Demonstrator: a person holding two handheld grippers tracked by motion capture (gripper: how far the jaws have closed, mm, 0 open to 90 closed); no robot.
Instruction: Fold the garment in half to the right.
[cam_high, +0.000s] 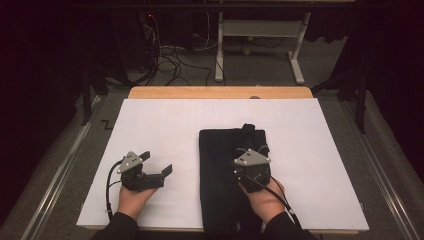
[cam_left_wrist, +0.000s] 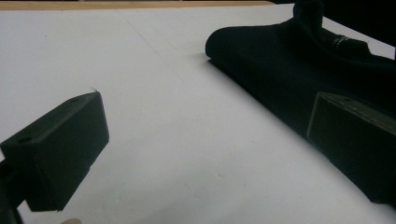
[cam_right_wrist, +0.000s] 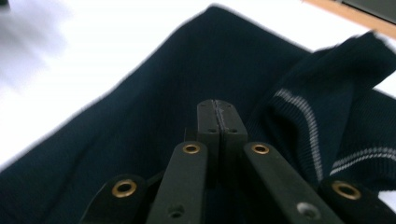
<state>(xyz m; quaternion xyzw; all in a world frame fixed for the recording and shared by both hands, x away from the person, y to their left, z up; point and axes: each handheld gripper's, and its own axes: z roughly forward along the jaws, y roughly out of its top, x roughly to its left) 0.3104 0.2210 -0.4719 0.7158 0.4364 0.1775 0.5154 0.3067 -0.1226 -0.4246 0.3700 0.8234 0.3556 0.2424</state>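
Observation:
A folded dark navy garment lies on the white sheet, right of centre. At its far end a bunched-up part with thin pale stripes stands up. My right gripper is over the garment's far half, its jaws pressed together with no cloth visibly caught between them. On the bare sheet to the left of the garment, my left gripper has its jaws spread wide with nothing between them. The garment's near edge runs just beyond the left gripper's right-hand jaw.
The sheet covers a wooden table whose far edge shows as a bare strip. Behind it stand a white desk frame and loose cables on the floor. Metal rails run along both sides of the table.

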